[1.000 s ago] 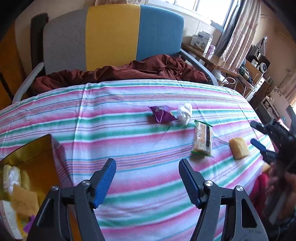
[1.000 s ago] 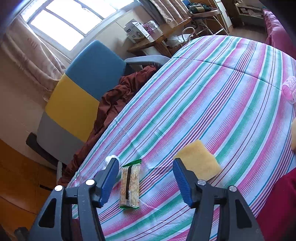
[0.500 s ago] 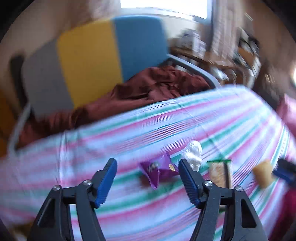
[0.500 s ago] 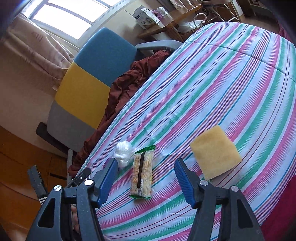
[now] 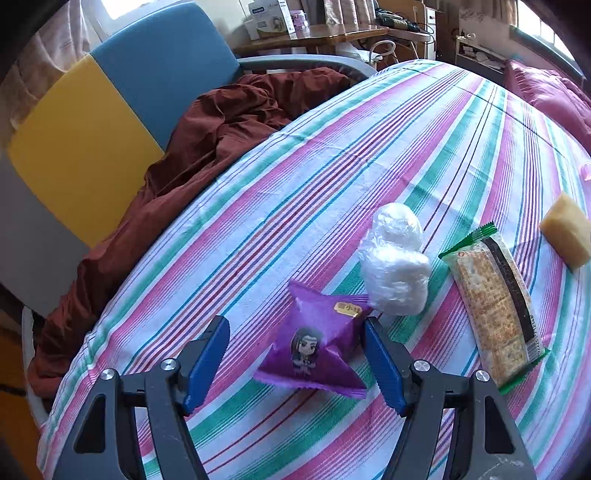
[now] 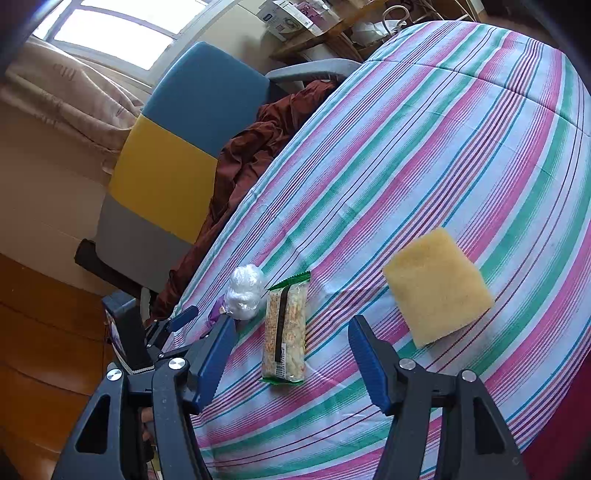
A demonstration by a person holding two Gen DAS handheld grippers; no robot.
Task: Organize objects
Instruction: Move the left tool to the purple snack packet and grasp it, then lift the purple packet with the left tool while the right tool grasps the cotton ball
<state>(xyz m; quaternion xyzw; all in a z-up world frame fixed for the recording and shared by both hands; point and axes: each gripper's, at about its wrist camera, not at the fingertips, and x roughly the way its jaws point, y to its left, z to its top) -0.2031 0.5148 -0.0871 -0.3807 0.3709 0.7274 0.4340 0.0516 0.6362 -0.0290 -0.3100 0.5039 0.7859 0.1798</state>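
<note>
A purple snack pouch (image 5: pixel 317 347) lies on the striped bedspread (image 5: pixel 424 155) between the open fingers of my left gripper (image 5: pixel 297 363), which is not closed on it. Beside it lie a white plastic-wrapped lump (image 5: pixel 395 262), a green-edged cracker pack (image 5: pixel 495 310) and a yellow sponge (image 5: pixel 567 229). My right gripper (image 6: pixel 290 354) is open, low over the cracker pack (image 6: pixel 286 332), with the sponge (image 6: pixel 437 288) to its right and the white lump (image 6: pixel 245 286) to its left. The left gripper (image 6: pixel 173 325) shows at the left of the right wrist view.
A chair (image 5: pixel 110 110) with grey, yellow and blue panels stands past the bed's far edge, with a dark red cloth (image 5: pixel 221 122) piled on it. A wooden desk (image 5: pixel 332 33) with boxes stands behind. A pink pillow (image 5: pixel 546 96) lies at the far right.
My left gripper has swung right and moved forward until the purple pouch sits between its fingers. My right gripper has moved closer over the cracker pack. Both stay open.
</note>
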